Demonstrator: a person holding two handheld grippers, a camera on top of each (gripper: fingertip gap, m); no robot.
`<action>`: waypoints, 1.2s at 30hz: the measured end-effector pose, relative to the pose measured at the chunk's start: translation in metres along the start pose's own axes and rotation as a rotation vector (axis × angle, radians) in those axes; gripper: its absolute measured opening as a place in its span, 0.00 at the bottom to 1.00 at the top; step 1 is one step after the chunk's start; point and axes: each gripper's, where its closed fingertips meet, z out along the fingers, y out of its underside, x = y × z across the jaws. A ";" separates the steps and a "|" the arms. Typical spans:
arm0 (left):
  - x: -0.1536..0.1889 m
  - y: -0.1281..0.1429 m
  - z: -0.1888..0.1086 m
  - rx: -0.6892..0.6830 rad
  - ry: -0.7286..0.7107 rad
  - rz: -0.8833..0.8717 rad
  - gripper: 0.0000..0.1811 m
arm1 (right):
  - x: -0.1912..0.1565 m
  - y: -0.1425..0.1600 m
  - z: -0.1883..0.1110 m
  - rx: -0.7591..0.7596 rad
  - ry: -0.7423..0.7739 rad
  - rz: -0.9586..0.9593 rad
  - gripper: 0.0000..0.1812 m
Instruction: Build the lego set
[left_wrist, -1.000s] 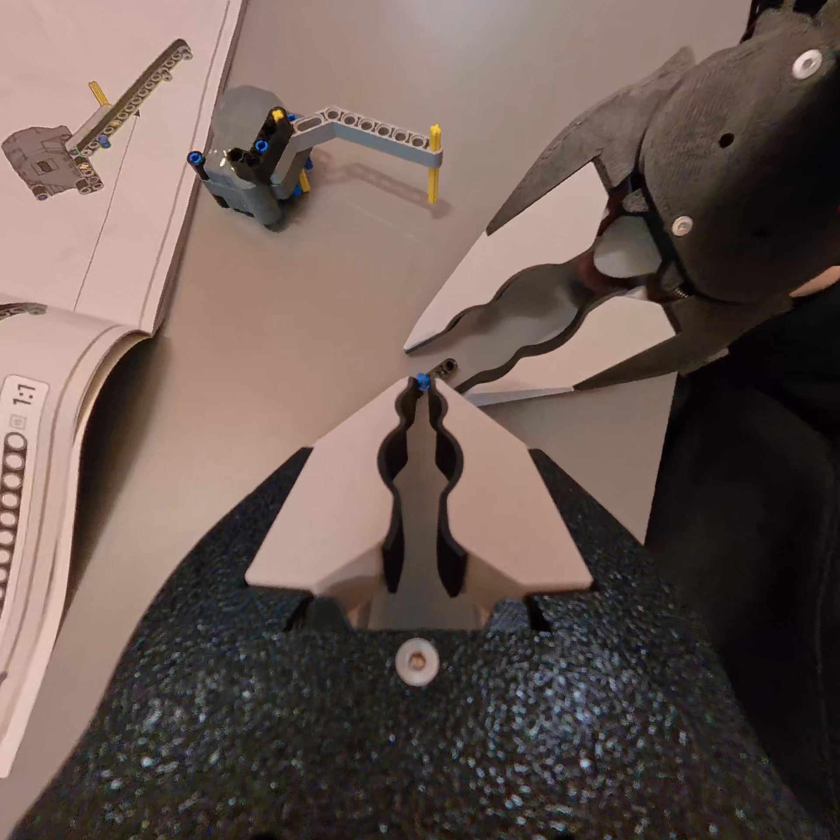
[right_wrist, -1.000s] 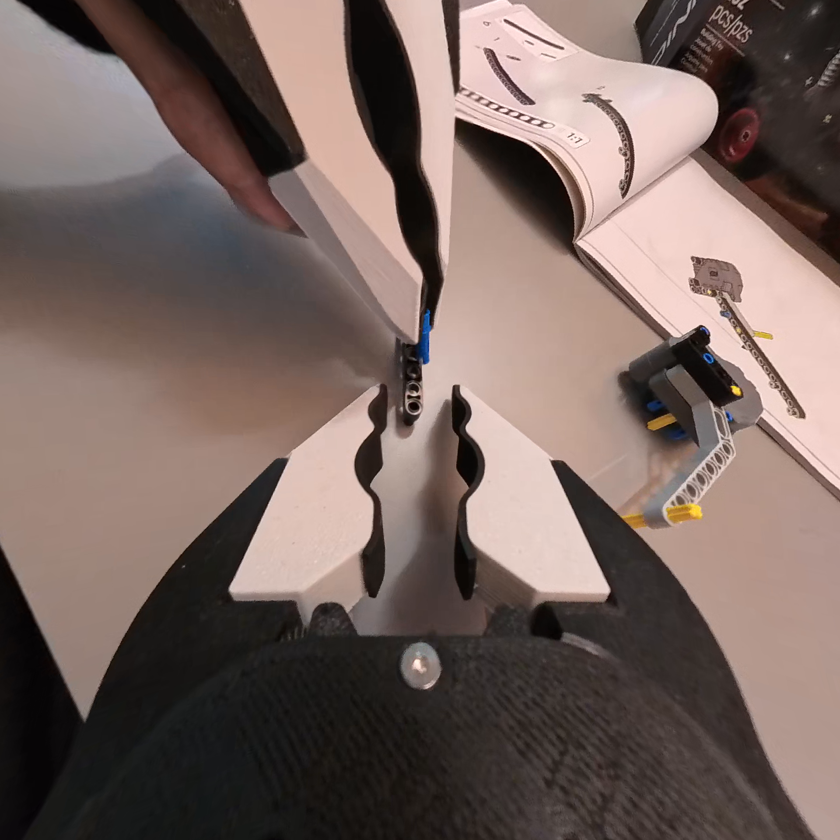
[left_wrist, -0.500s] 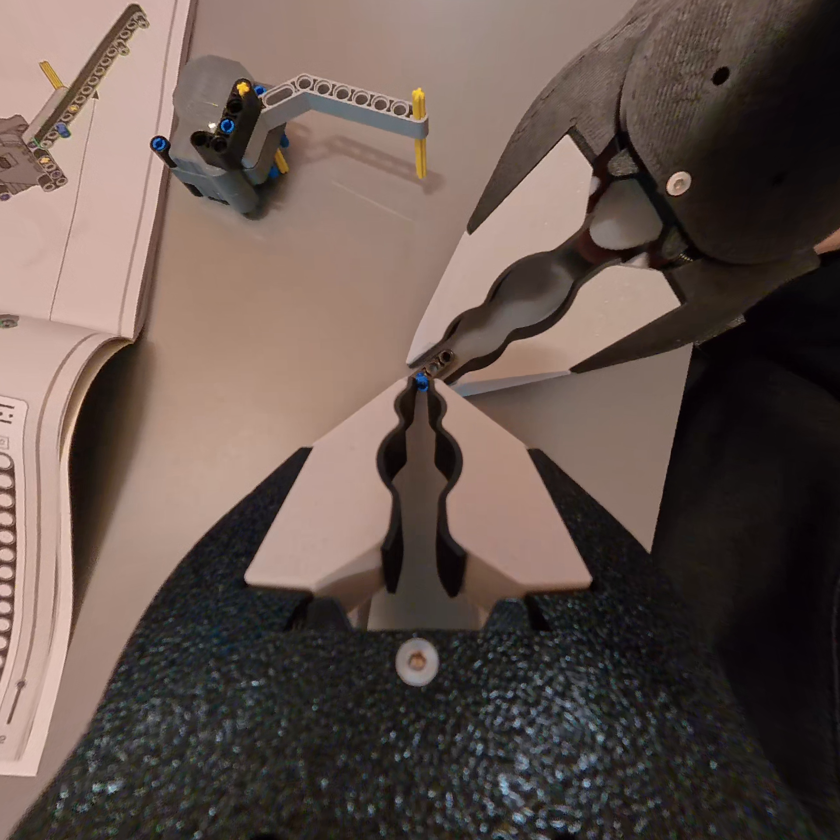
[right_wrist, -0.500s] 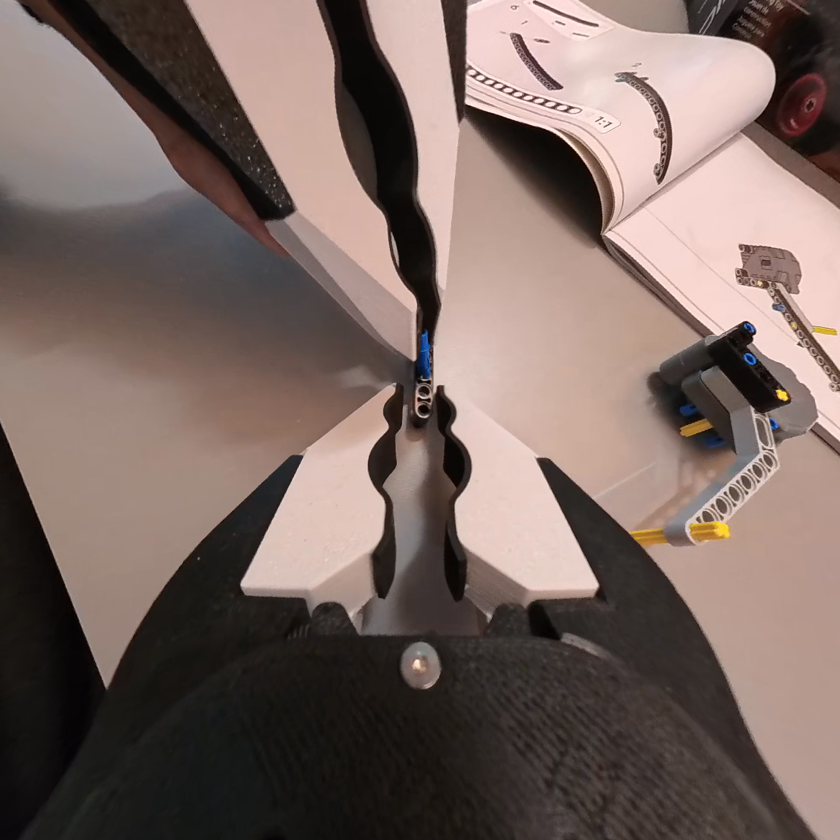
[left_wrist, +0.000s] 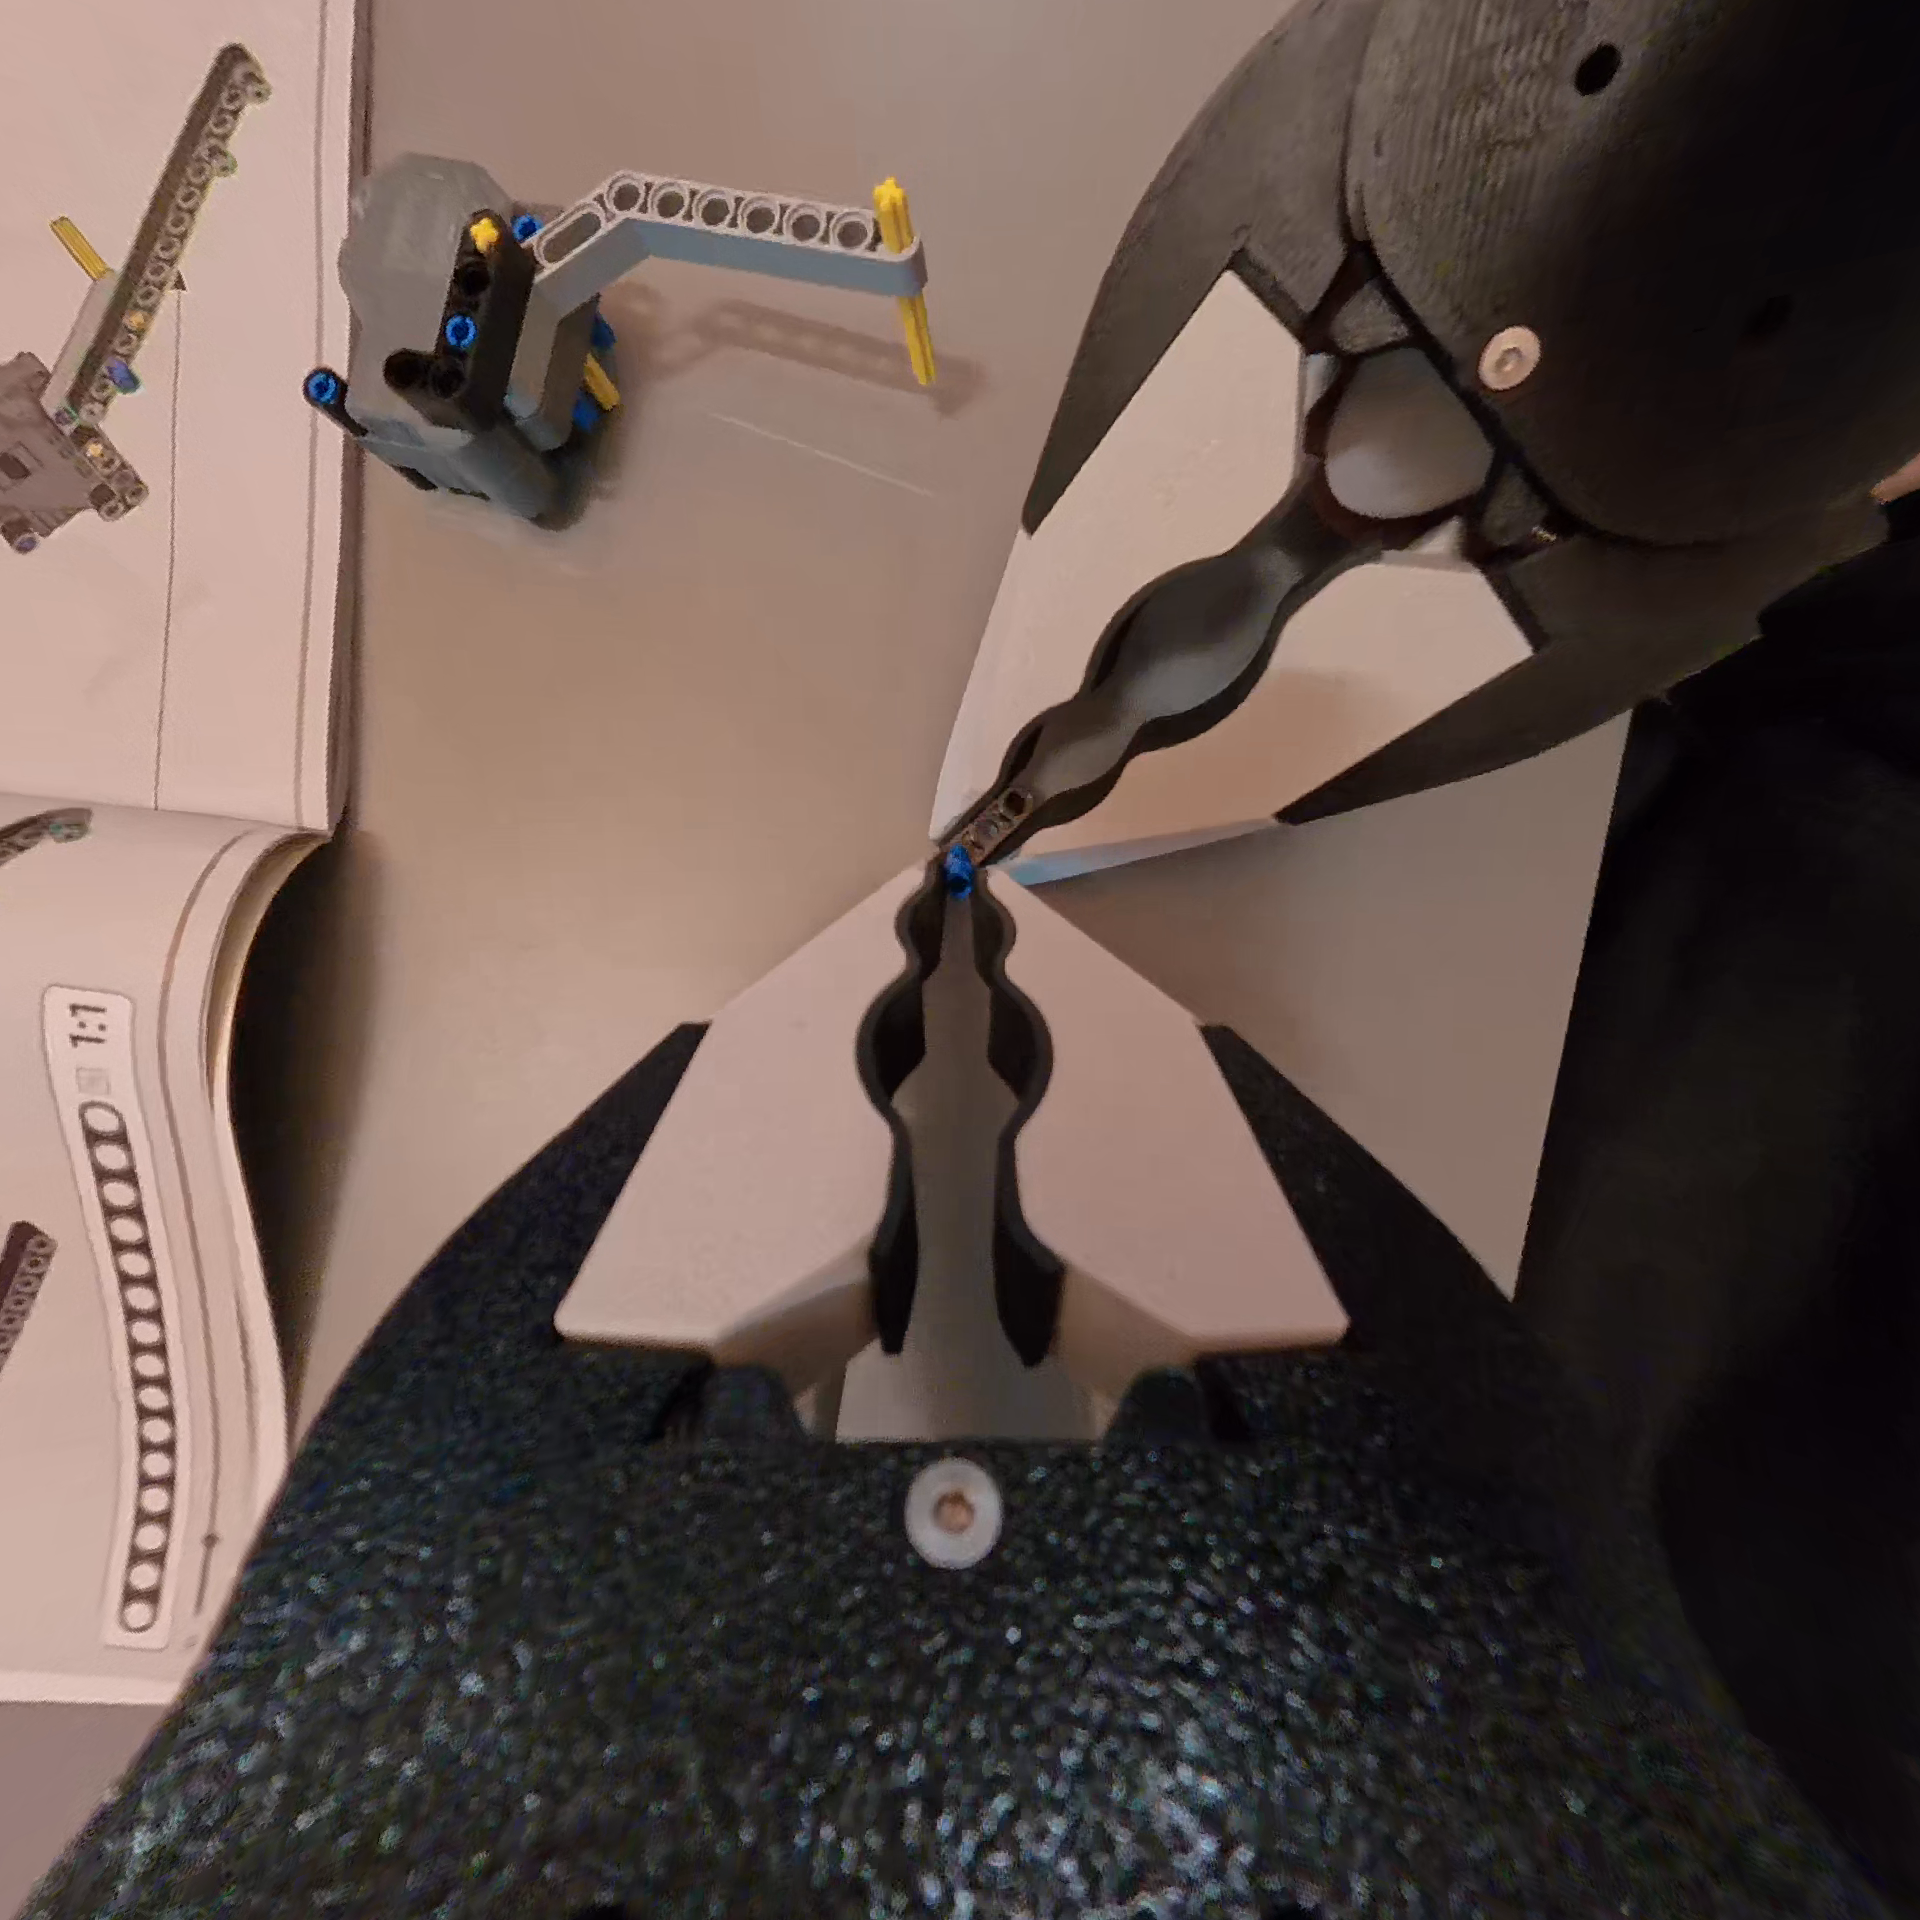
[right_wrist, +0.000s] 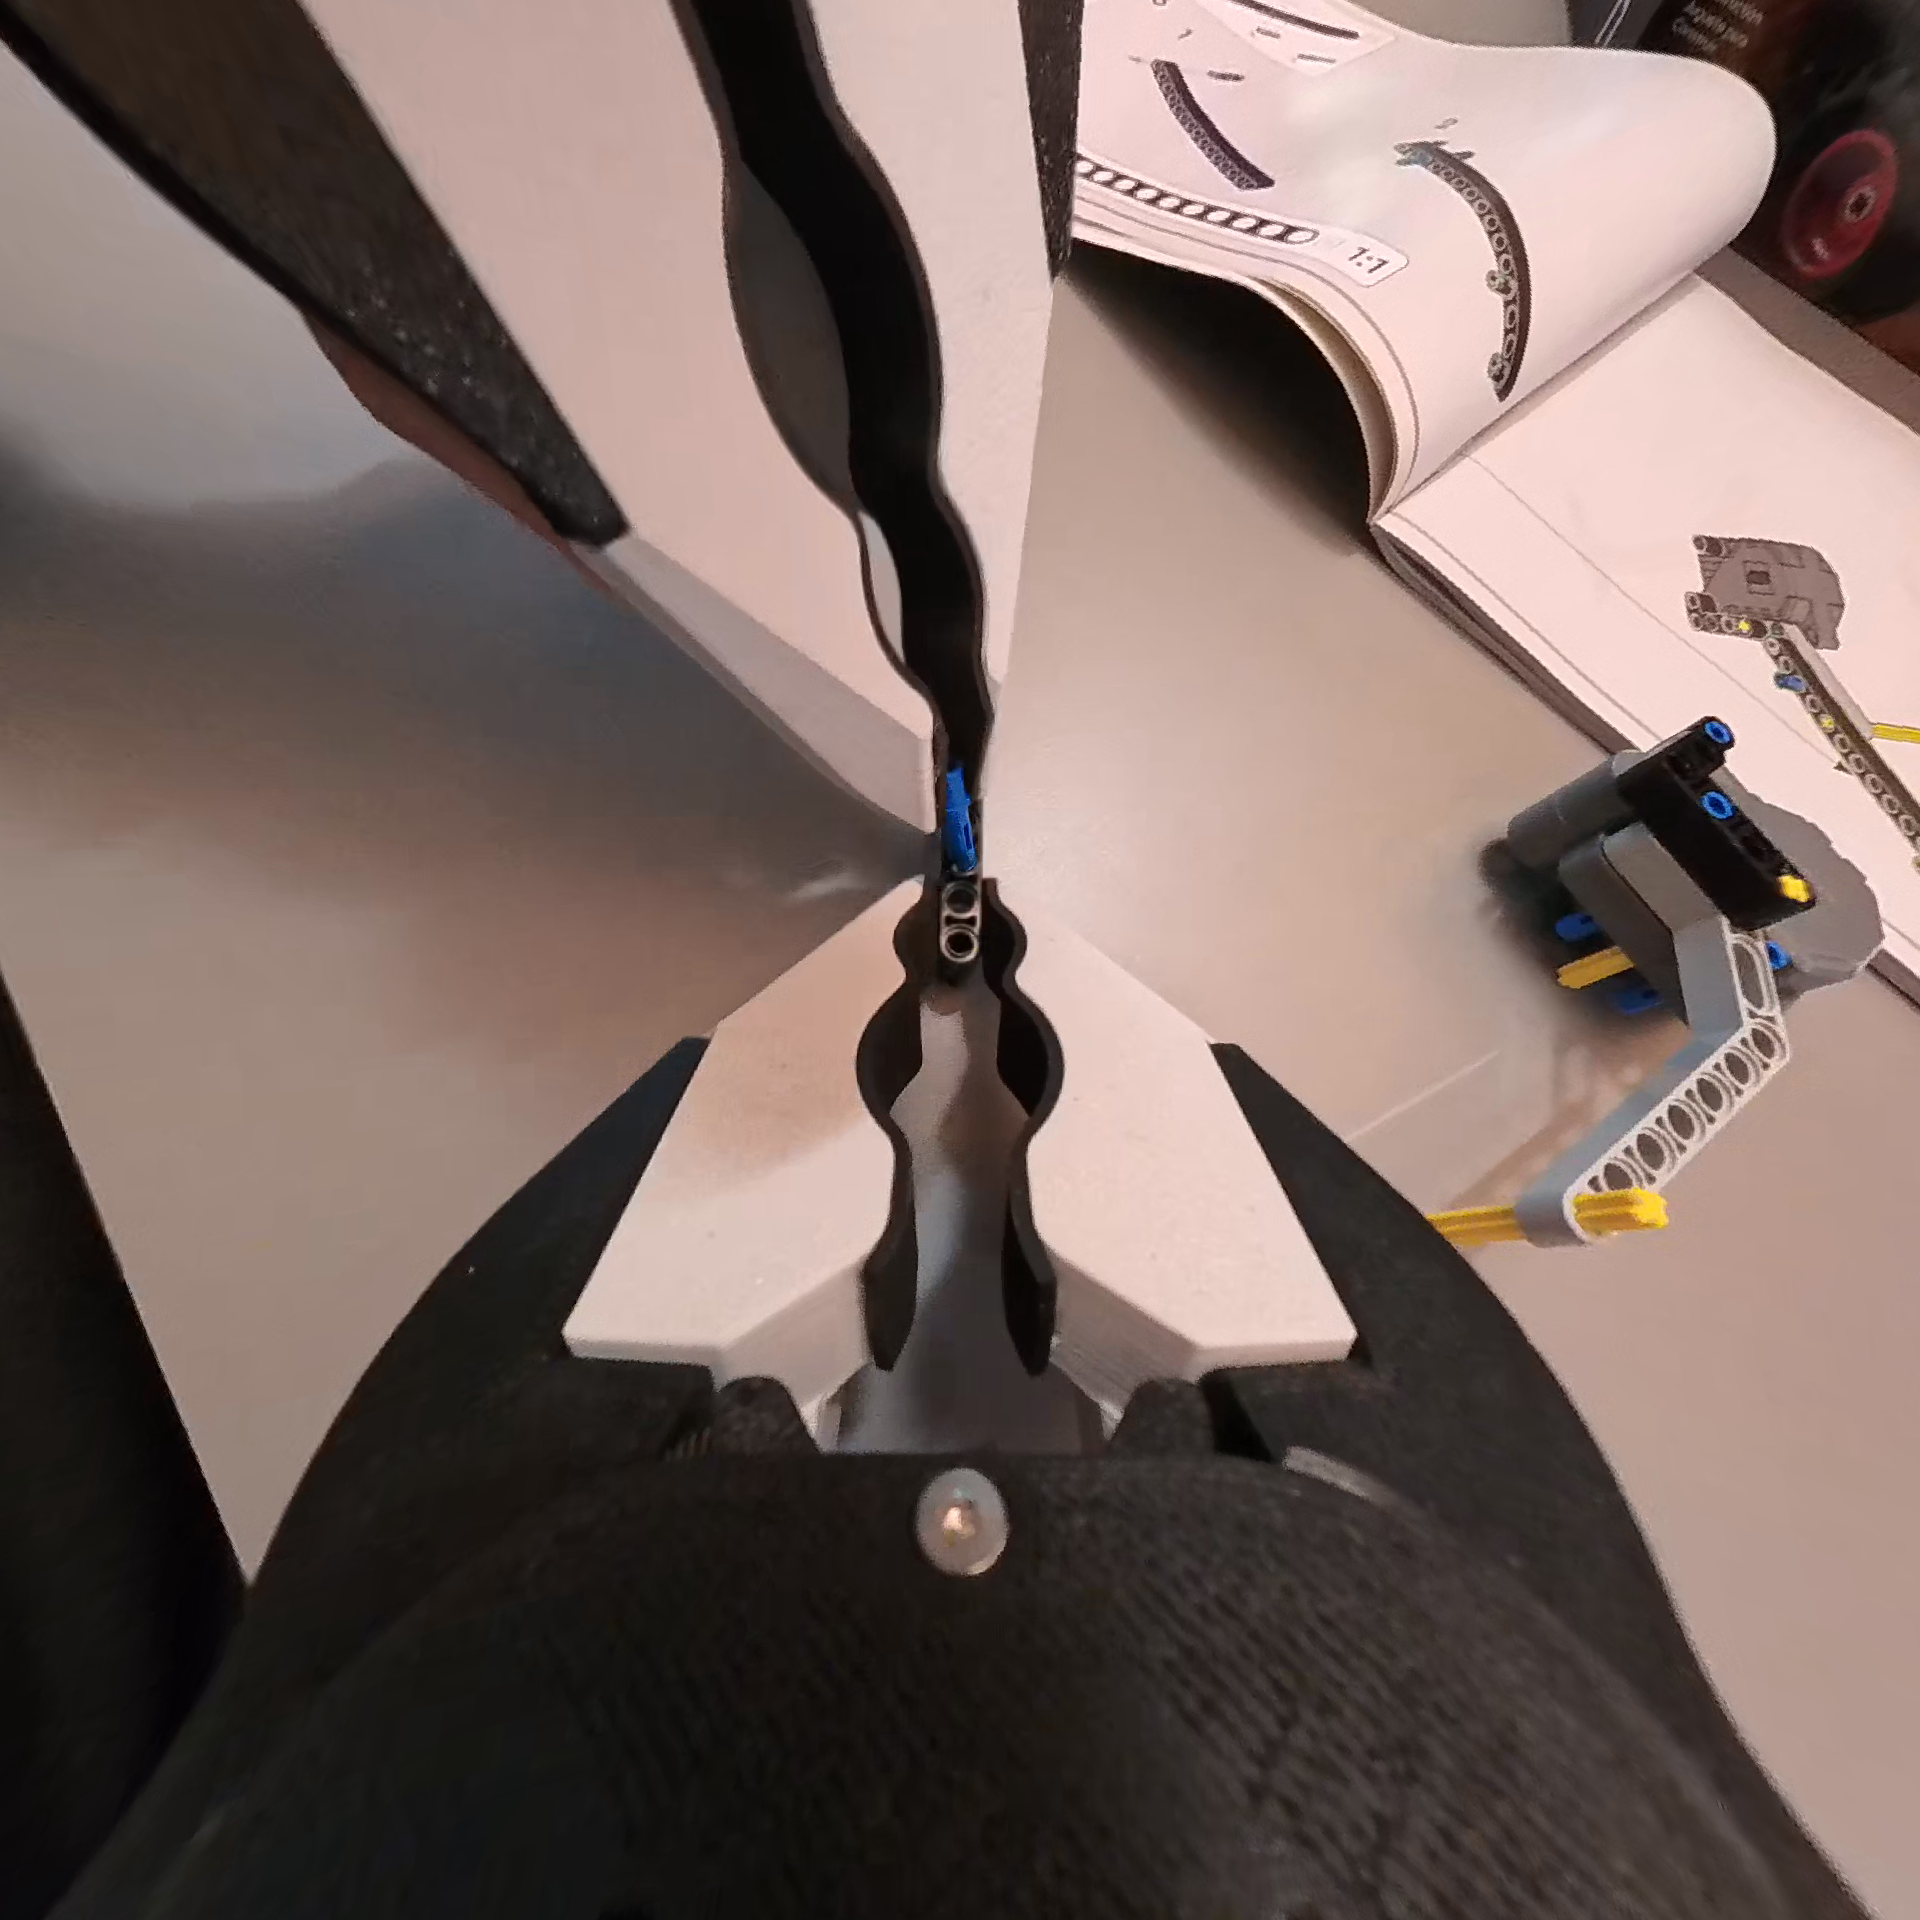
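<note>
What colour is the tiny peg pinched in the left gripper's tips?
Blue. The peg shows best in the right wrist view, between the left gripper tips.

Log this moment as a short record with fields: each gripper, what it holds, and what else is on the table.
left gripper: shut on blue pin
right gripper: shut on small black beam
pin and beam: tip to tip, meeting above the table; whether the pin has entered a hole cannot be told
partial model: on the table beside the booklet, grey angled beam sticking out, yellow axle through its end
booklet: open
</note>
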 end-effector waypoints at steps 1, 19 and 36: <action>0.000 0.000 0.000 -0.015 -0.007 0.014 0.01 | 0.000 0.000 0.000 0.000 -0.002 0.001 0.03; 0.001 -0.002 0.000 -0.117 0.050 0.046 0.01 | 0.000 0.000 0.000 -0.001 0.016 -0.022 0.03; 0.001 -0.006 0.004 -0.093 0.041 0.070 0.01 | 0.000 0.000 0.000 -0.002 0.013 -0.020 0.03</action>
